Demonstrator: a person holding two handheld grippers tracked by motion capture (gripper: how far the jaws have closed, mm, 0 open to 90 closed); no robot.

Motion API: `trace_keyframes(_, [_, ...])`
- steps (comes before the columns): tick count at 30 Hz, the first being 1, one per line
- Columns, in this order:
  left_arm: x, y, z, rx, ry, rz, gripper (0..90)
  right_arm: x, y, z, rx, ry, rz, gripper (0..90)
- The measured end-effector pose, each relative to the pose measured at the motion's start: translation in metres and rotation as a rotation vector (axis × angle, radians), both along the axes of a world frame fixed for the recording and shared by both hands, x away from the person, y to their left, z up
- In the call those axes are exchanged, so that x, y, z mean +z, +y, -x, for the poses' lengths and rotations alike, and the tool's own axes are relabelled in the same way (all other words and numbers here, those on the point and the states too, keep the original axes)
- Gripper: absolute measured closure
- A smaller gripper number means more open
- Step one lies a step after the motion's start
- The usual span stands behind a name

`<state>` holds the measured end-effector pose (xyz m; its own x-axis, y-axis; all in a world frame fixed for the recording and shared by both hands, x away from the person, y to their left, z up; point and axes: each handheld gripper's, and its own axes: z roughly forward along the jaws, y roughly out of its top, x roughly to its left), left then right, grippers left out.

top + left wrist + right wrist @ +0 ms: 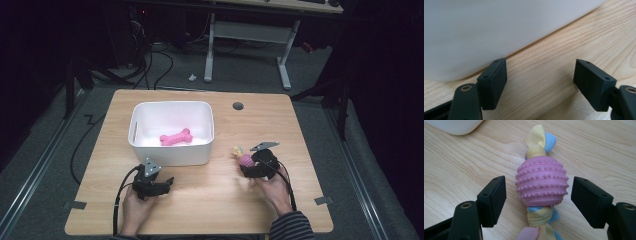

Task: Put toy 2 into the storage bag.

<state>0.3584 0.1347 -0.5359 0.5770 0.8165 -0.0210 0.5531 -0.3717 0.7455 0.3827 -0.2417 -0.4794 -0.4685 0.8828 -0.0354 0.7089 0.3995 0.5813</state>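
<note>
Rope toy (541,185) between right tongs (538,200)

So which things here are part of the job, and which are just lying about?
In the job:
- pink ball toy, on the table between the open right claw jaws, untouched
- white bin, likely where it goes
- pink bone toy, already in the bin

Lying about:
- left claw, open, idle on the table by the bin wall
- round hole in the tabletop

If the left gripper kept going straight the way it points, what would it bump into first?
Most likely the white bin: its wall rises just ahead of the left gripper, whose open fingers hold nothing. The exact gap is hard to judge.
</note>
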Motion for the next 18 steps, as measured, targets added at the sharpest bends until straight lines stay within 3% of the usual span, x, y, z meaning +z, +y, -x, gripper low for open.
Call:
trace_keyframes(7, [0.0000, 0.0000, 0.0000, -0.001, 0.000, 0.000, 27.3, -0.0069, 0.0035, -0.0053, -0.001, 0.020, 0.034, 27.5])
trace_keyframes(18, [0.0000, 0.0001, 0.0000, -0.002, 0.001, 0.000, 27.2, -0.0095, -0.0012, -0.0091, -0.015, 0.022, 0.052, 34.8])
